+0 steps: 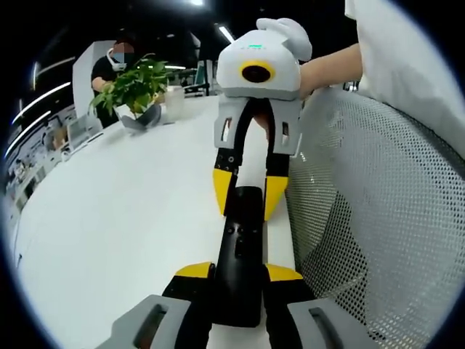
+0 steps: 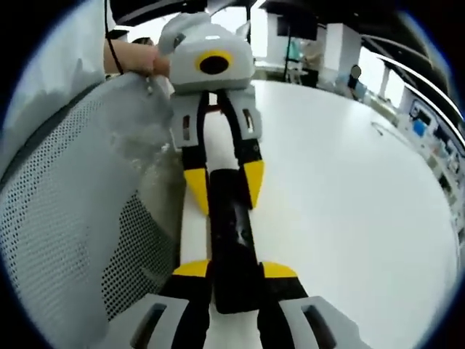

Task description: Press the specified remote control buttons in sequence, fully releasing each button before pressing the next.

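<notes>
A long black remote control [image 1: 240,251] lies along the edge of the white table [image 1: 131,211], its small buttons facing up. My left gripper [image 1: 240,271] is shut on its near end, yellow tips pressed to both sides. At the far end my right gripper [image 1: 248,193], held by a hand, clasps the remote too. In the right gripper view the same remote [image 2: 231,233] runs between my right gripper [image 2: 236,270] at the bottom and my left gripper [image 2: 224,182] at the top. The remote's underside is hidden.
A grey mesh chair back [image 1: 378,218] stands close beside the remote, also seen as the mesh chair [image 2: 65,211]. A potted plant [image 1: 134,87] and a white cup [image 1: 174,102] sit at the table's far end, near a person [image 1: 109,65]. Bare tabletop [image 2: 349,196] stretches away from the chair.
</notes>
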Demonstrator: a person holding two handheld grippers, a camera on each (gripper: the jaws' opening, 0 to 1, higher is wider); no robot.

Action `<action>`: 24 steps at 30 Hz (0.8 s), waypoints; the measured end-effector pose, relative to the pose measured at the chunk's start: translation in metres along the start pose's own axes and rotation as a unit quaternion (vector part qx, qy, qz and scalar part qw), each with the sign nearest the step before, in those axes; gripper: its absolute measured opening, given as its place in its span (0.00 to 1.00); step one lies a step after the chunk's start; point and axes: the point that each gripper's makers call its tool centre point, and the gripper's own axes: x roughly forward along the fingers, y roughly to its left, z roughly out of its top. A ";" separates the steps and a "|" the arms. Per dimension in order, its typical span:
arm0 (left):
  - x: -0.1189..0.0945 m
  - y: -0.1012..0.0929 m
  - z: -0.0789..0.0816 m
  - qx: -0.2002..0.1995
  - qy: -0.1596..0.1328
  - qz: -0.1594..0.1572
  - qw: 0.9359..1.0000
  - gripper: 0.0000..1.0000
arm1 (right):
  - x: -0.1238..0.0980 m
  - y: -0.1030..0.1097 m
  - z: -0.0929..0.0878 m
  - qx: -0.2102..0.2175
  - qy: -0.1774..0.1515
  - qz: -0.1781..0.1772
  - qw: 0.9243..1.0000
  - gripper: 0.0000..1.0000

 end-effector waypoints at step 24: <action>-0.087 0.055 0.032 -0.155 -0.146 0.192 0.958 0.69 | 0.000 -0.002 0.000 0.039 -0.017 -0.011 0.999 0.22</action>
